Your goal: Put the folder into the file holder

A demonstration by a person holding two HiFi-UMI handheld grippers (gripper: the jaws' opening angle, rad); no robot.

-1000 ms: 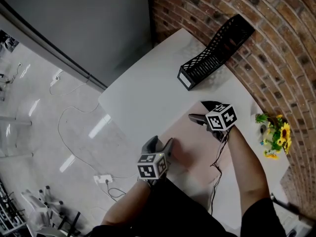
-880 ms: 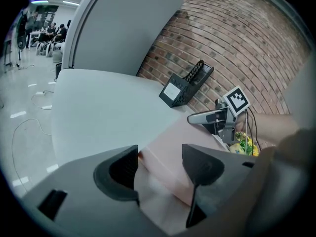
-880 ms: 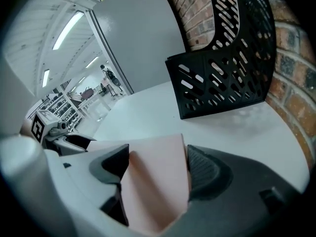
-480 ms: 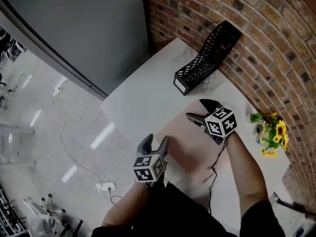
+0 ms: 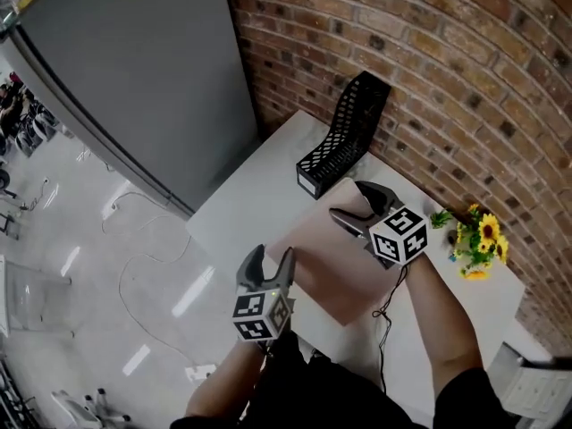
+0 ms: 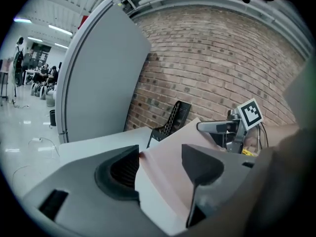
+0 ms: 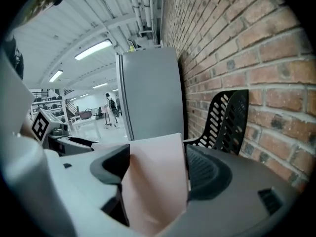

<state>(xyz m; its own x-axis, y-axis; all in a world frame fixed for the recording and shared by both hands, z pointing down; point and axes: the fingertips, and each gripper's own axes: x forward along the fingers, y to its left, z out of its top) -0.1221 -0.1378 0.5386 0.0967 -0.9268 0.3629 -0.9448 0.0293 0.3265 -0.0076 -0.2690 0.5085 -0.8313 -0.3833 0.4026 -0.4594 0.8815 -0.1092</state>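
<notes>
A pink folder [image 5: 335, 257] hangs tilted above the white table [image 5: 237, 199], held between both grippers. My left gripper [image 5: 267, 263] grips its near left corner; in the left gripper view the folder [image 6: 165, 169] runs between the jaws. My right gripper [image 5: 358, 207] is shut on the far edge, and the folder [image 7: 155, 181] fills the gap between its jaws. The black mesh file holder [image 5: 344, 137] stands empty at the table's far corner against the brick wall, just beyond the folder's top corner. It also shows as the holder [image 6: 170, 122] ahead of the left gripper and the holder [image 7: 227, 117] to the right.
Yellow artificial flowers [image 5: 478, 239] stand at the table's right edge by the brick wall [image 5: 465, 79]. A tall grey cabinet [image 5: 134, 79] rises left of the table. Cables lie on the shiny floor [image 5: 134, 266] below the table's left edge.
The folder has come up off the table and tilted, its far corner now closer to the file holder. Both grippers rose with it.
</notes>
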